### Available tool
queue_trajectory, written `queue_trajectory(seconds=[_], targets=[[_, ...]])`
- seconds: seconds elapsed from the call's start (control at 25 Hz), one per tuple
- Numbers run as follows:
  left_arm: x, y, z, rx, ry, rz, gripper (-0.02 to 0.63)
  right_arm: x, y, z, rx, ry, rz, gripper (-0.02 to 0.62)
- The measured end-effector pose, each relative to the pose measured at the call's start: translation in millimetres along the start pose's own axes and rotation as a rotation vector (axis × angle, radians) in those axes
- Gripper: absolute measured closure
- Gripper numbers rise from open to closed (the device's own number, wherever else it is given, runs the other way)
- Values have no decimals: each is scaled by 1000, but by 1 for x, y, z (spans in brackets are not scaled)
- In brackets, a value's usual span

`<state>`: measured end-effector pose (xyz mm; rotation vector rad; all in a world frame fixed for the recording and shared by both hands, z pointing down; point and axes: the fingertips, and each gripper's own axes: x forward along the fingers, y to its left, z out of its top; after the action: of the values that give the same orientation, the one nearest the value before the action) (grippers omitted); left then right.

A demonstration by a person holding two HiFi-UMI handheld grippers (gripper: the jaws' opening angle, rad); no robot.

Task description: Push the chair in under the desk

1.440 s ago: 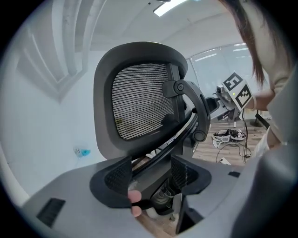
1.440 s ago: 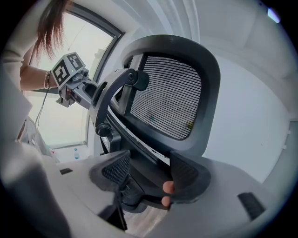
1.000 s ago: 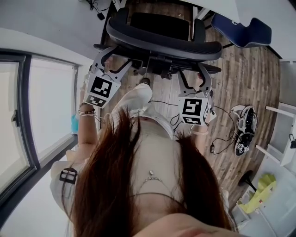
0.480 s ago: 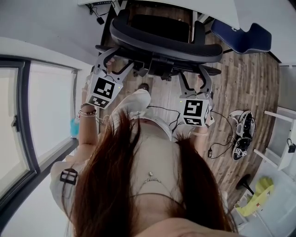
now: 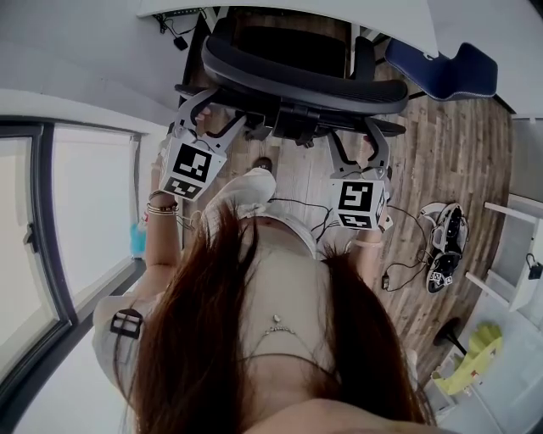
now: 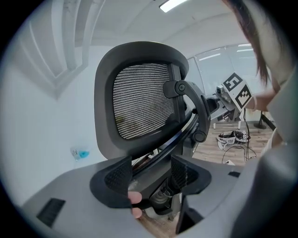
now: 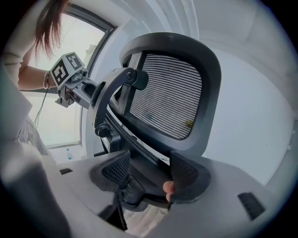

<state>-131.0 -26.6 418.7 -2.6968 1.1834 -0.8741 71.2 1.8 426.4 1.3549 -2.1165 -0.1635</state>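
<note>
A black office chair (image 5: 305, 80) with a mesh headrest stands in front of me, its seat partly beneath the white desk (image 5: 280, 5) at the top of the head view. My left gripper (image 5: 209, 114) is open against the left side of the chair's back, with the curved back frame running between its jaws (image 6: 151, 174). On the right side, my right gripper (image 5: 356, 140) is also open, and the frame passes between its jaws (image 7: 149, 174). The mesh headrest (image 6: 142, 100) rises above both grippers (image 7: 167, 95).
A blue seat (image 5: 445, 63) stands at the right of the desk. A pair of shoes (image 5: 445, 246) and cables (image 5: 394, 271) lie on the wood floor at right, near a white shelf (image 5: 517, 246). A glass wall (image 5: 85, 212) runs along the left.
The chair and both grippers have moved a little forward toward the desk, and more of the desk's white edge shows at the top. Both grippers stay open.
</note>
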Motion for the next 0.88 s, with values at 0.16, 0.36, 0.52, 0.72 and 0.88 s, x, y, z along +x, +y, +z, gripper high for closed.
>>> queue_trajectory(seconds=[0.16,0.36,0.52,0.72,0.88], targets=[[6,3,3,0,-3,0,345,5,-7,-1,1,7,-4,327],[9,6,5,1,-12,-1,345,7,-9,1,0,10,-9,327],[7,7,6,-6,-20,-7,345,8,-8,4,-4,0,-5,325],[28,22,13,-36,-16,-27,347,27,-27,-1,10,48,-12,325],[38,29,16,-32,-19,-37,350,39,-32,6,5,14,-3,325]])
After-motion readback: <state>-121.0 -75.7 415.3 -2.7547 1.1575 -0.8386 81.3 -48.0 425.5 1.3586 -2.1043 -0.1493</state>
